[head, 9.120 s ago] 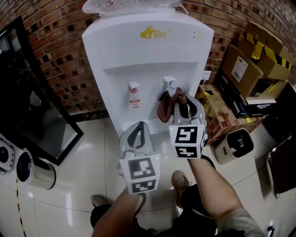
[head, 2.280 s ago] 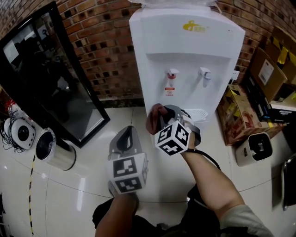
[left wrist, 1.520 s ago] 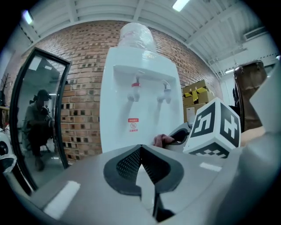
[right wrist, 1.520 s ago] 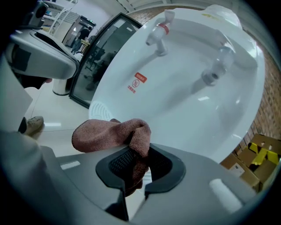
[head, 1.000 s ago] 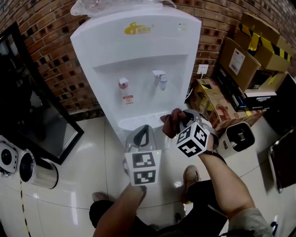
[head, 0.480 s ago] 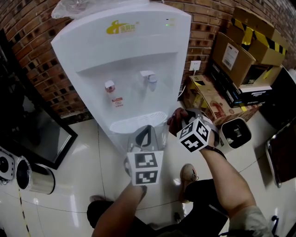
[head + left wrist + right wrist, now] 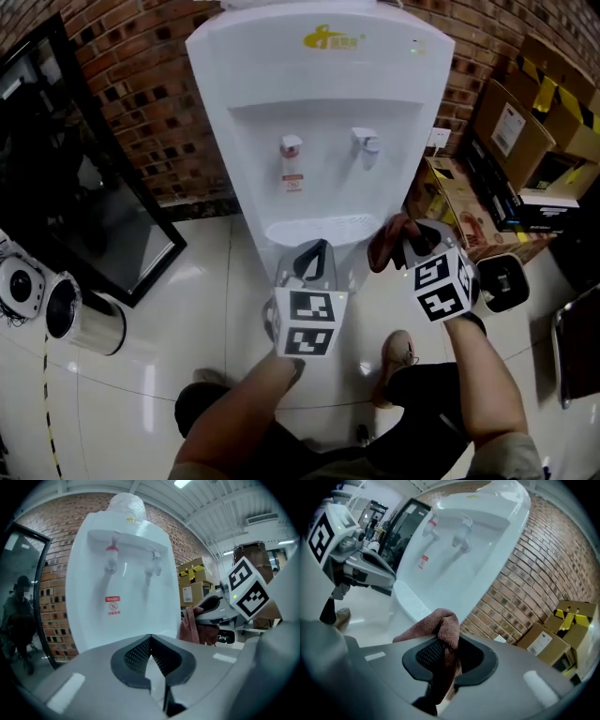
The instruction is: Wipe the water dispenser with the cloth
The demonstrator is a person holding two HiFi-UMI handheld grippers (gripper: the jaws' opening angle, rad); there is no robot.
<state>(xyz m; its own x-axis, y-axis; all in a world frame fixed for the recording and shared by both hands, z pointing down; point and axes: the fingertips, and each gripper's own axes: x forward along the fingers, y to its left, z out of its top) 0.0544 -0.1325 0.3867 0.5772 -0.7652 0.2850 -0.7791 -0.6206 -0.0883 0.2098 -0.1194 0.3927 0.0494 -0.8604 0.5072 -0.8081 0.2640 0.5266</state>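
The white water dispenser (image 7: pixel 319 122) stands against the brick wall, with two taps above a drip tray (image 7: pixel 319 230). My right gripper (image 7: pixel 401 246) is shut on a brown-pink cloth (image 7: pixel 382 248), just off the tray's right end, beside the dispenser's lower right corner. In the right gripper view the cloth (image 7: pixel 440 625) bunches out between the pads, with the dispenser (image 7: pixel 473 550) ahead. My left gripper (image 7: pixel 312 258) is shut with nothing in it, right in front of the tray. The left gripper view shows the dispenser (image 7: pixel 126 583) close ahead and the cloth (image 7: pixel 190 625) at right.
Cardboard boxes (image 7: pixel 525 122) are stacked to the right of the dispenser, and a small white appliance (image 7: pixel 506 281) sits on the floor there. A black-framed glass panel (image 7: pixel 66 169) leans at left, with a steel bin (image 7: pixel 89 323) below it. The person's shoe (image 7: pixel 398 352) is on the glossy floor.
The head view has swung, so the dispenser now sits centred. The right gripper with the cloth has shifted slightly right, off the tray's end. The left gripper stays in front of the tray.
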